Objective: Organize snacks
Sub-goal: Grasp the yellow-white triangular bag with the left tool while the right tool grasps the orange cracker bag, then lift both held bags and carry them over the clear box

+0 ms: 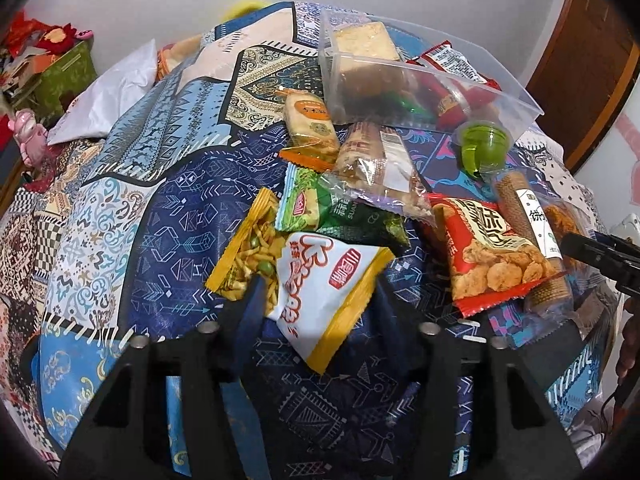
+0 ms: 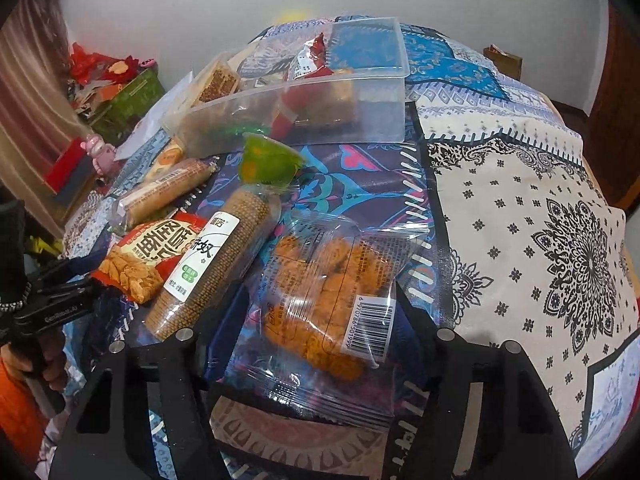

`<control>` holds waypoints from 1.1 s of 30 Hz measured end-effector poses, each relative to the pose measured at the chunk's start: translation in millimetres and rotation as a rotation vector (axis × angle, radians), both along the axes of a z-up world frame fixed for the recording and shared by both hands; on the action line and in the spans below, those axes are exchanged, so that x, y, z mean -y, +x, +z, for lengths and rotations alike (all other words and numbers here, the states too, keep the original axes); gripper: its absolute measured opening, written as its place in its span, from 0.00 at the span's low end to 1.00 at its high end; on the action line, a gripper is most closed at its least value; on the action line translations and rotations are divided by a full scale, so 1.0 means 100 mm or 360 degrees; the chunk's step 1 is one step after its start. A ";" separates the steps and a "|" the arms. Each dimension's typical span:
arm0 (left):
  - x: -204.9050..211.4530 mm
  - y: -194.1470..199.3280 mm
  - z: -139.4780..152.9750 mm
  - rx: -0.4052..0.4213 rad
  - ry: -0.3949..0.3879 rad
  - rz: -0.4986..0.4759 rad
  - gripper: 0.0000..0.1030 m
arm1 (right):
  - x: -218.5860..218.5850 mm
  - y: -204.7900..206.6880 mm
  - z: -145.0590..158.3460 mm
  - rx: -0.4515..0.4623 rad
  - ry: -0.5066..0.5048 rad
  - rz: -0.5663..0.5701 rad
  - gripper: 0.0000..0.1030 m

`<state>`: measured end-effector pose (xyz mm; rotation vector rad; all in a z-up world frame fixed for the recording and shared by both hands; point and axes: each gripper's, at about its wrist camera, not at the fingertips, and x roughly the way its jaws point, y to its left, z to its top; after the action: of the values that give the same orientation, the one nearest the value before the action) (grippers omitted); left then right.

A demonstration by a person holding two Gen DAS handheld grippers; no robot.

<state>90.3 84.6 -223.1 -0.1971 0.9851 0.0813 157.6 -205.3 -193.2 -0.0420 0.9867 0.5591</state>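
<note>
Several snack packs lie on a patterned tablecloth in front of a clear plastic bin (image 1: 516,92) that holds a few snacks. My left gripper (image 1: 320,284) is open, its blue fingers on either side of a yellow-and-white snack bag (image 1: 320,284). My right gripper (image 2: 320,316) is open around a clear pack of orange fried snacks (image 2: 332,296). The bin also shows in the right wrist view (image 2: 360,120). A red snack bag (image 1: 488,256), a brown biscuit roll (image 2: 216,260) and a green jelly cup (image 2: 268,164) lie between the grippers and the bin.
A green snack pack (image 1: 316,208), an orange-edged biscuit pack (image 1: 312,124) and a clear wrapped roll (image 1: 380,164) lie by the bin. The right gripper shows at the left wrist view's right edge (image 1: 600,256). A green box with red clutter (image 2: 132,96) stands far left.
</note>
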 end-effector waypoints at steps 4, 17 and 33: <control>-0.05 -0.05 0.03 0.0003 -0.0020 0.0009 0.27 | 0.03 -0.01 0.02 0.0003 0.0017 -0.0007 0.58; -0.17 -0.29 0.51 0.0158 -0.0027 0.0075 0.24 | 0.12 -0.05 0.32 0.0142 0.0053 -0.0059 0.56; 0.07 0.07 1.20 0.0426 -0.0024 -0.0043 0.24 | 0.00 0.15 0.81 0.0356 0.0125 -0.0038 0.56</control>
<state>97.8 77.3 -103.0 -0.2027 0.7218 0.0221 172.9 -205.3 -112.4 -0.0219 0.7464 0.5581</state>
